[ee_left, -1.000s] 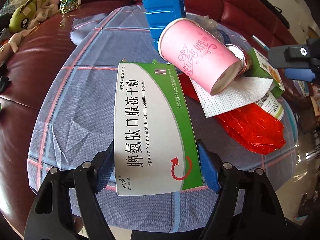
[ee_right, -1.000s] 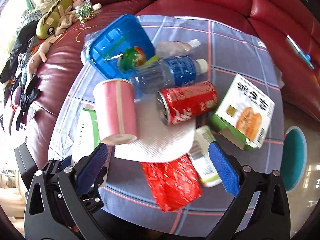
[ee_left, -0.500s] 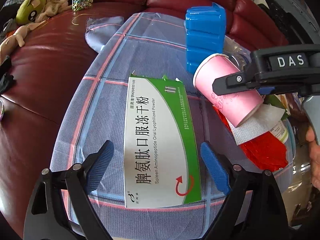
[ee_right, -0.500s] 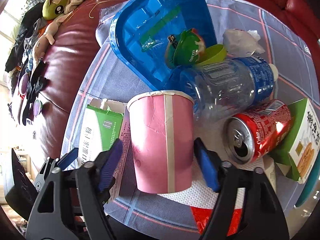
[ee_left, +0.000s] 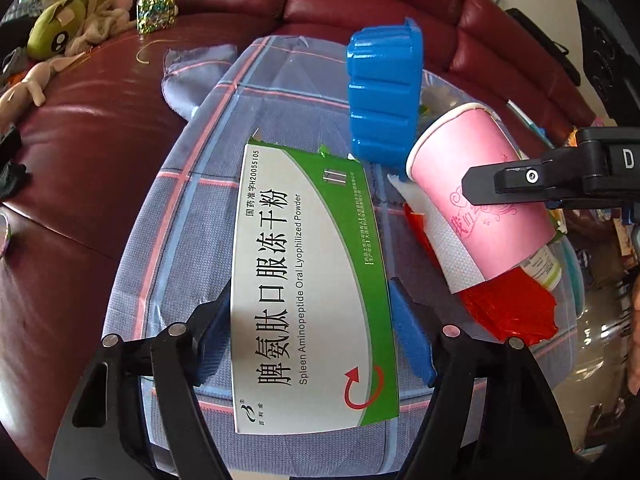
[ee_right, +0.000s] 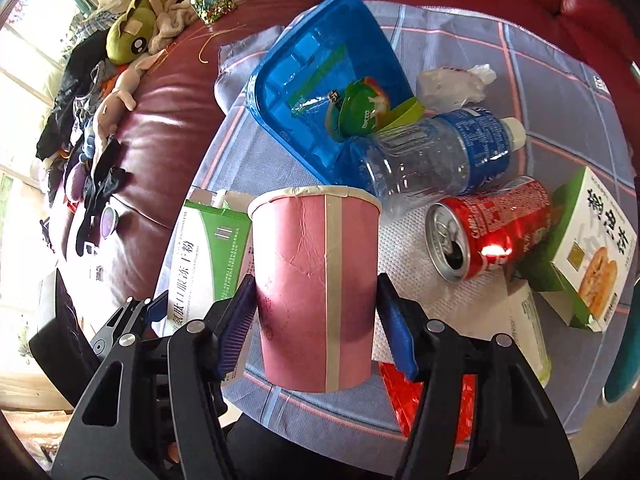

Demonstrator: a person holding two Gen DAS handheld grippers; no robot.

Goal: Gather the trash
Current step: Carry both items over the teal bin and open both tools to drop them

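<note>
The left gripper (ee_left: 310, 332) has its jaws closing on a flat white-and-green medicine box (ee_left: 308, 280) printed "Spleen Aminopeptide Oral Lyophilized Powder" with large Chinese characters, the code H20055105 and a red curved arrow; the blue pads lie against its long edges, its torn far end toward the blue tray (ee_right: 320, 72) on the checked blue-grey cloth (ee_left: 192, 208); the right gripper (ee_right: 316, 322) clamps a pink paper cup (ee_right: 316, 292), white rim away from the camera, a pale seam strip down its side and ornate pink script that is hard to read in the left view; behind it lie a clear bottle (ee_right: 436, 156) with a blue label, a red soda can (ee_right: 492, 236), probably Coca-Cola, a green-and-white biscuit box (ee_right: 592, 252) with Chinese lettering, a red wrapper (ee_left: 508, 304) and a white napkin (ee_right: 408, 248); all rest on the cloth over a dark red sofa (ee_left: 80, 140).
</note>
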